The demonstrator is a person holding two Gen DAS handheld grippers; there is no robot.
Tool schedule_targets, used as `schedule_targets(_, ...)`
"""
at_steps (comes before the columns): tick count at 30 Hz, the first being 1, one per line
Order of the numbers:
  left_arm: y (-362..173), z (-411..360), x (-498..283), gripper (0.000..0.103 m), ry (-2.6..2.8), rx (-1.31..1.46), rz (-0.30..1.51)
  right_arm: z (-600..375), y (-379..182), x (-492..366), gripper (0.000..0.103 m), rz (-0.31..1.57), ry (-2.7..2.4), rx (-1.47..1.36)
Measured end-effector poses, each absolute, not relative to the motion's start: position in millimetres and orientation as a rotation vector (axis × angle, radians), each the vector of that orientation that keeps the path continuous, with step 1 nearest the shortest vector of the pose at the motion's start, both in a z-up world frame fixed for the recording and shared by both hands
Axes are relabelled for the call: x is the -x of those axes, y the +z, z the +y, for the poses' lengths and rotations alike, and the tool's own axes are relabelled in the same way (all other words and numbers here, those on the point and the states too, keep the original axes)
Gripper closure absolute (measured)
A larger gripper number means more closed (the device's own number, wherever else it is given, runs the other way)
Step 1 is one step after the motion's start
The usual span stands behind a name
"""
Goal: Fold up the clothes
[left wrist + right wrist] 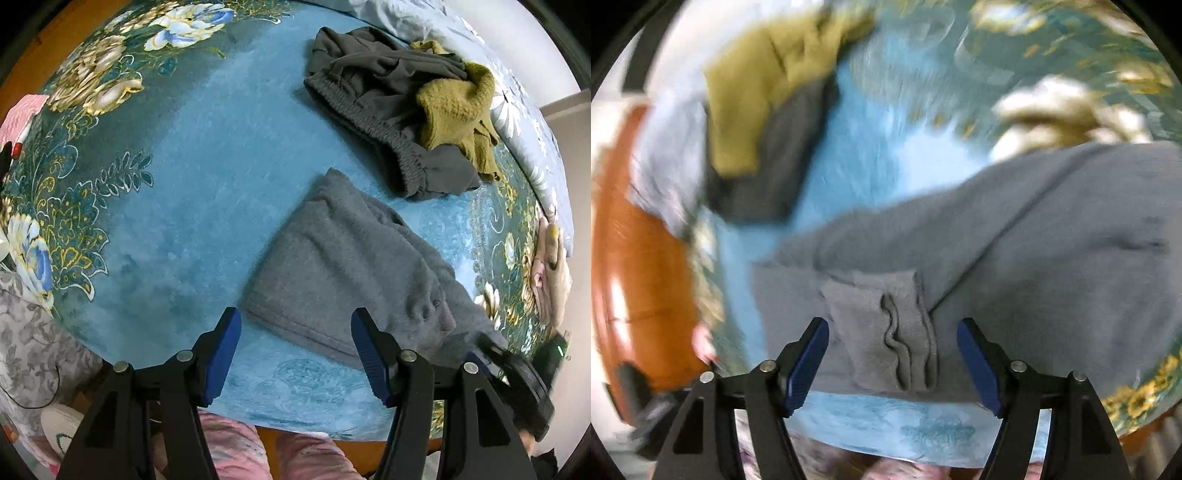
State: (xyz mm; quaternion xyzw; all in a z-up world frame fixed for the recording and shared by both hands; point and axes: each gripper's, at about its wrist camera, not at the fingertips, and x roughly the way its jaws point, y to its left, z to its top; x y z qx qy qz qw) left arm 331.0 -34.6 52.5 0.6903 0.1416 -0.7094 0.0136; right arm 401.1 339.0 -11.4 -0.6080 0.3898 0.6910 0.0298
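Surface: a blue plush blanket with gold and white flower borders is covering the table.
Grey garment: a folded grey fleece piece is lying flat near the front edge.
Pile: dark grey elastic-waist trousers are lying behind it, an olive knitted top resting on them.
Left gripper: hovering wide open over the garment's hem, gripping nothing.
Right gripper: standing wide open astride a ridge of the grey fleece, pads not touching it.
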Motion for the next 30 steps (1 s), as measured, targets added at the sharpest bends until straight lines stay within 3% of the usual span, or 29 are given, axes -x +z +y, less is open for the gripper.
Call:
schedule_targets(4,58.4,-20.5,-333.8,0.040,-2.231,-2.128,0.442,413.0,-3.5,-464.3,0.028,1.315,2.010,1.634)
schedule_targets(10,56.7,12.8,-349.4,0.040,-2.233,-2.147,0.450,480.6,-39.5,-523.3,0.028,1.490,1.781,1.507)
schedule_targets(14,55.3,31.4,-362.9,0.040,-2.226,-2.153,0.449,495.2,-60.6,-514.1,0.027,1.574,1.751,1.494)
schedule_targets(23,72.1,46.3,-370.0,0.040,-2.283,-2.070,0.453,500.2,-84.7,-504.5,0.025,1.558,1.729,1.489)
schedule_targets(24,73.7,45.4,-369.5,0.040,-2.284,-2.064,0.458,499.0,-83.0,-505.6,0.027,1.559,1.735,1.476)
schedule_targets(26,76.2,42.4,-370.2,0.040,-2.284,-2.050,0.469,496.6,-79.1,-505.4,0.045,1.572,1.744,1.456)
schedule_targets(27,77.3,40.5,-371.1,0.040,-2.285,-2.044,0.475,495.7,-76.4,-503.7,0.048,1.572,1.743,1.453)
schedule_targets(29,77.2,36.5,-373.4,0.040,-2.285,-2.041,0.484,491.5,-63.5,-495.3,0.070,1.549,1.787,1.460)
schedule_targets(30,76.9,34.4,-374.6,0.040,-2.284,-2.040,0.487,488.9,-55.4,-490.1,0.074,1.532,1.818,1.465)
